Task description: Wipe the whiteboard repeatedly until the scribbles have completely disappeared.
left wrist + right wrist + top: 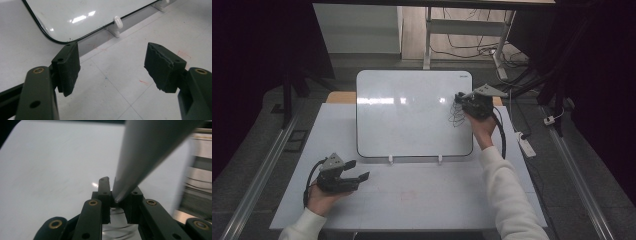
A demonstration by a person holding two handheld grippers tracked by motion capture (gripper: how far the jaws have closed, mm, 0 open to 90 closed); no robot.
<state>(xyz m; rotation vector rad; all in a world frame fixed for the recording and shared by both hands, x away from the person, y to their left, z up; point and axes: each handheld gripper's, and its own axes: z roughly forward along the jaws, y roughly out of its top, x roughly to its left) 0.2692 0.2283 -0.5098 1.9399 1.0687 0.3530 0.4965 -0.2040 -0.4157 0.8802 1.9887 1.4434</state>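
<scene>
A white whiteboard (412, 115) with a dark rim lies on the white table (422, 200). Black scribbles (455, 116) mark its right side. At the board's upper right, my right gripper (460, 100) is shut on a grey marker (145, 152), whose body slants up and right out of the jaws in the right gripper view over the board (50, 170). The tip is hidden. My left gripper (359, 170) rests in a hand at the table's front left, open, with nothing between its pads (67, 72). The board's near corner (82, 17) lies beyond them.
Two white clips (390, 159) (440, 159) stick out from the board's near edge. Faint red marks (143, 82) dot the tabletop. A power strip (527, 145) and cables lie on the floor at the right, and a desk frame (462, 30) stands behind the table.
</scene>
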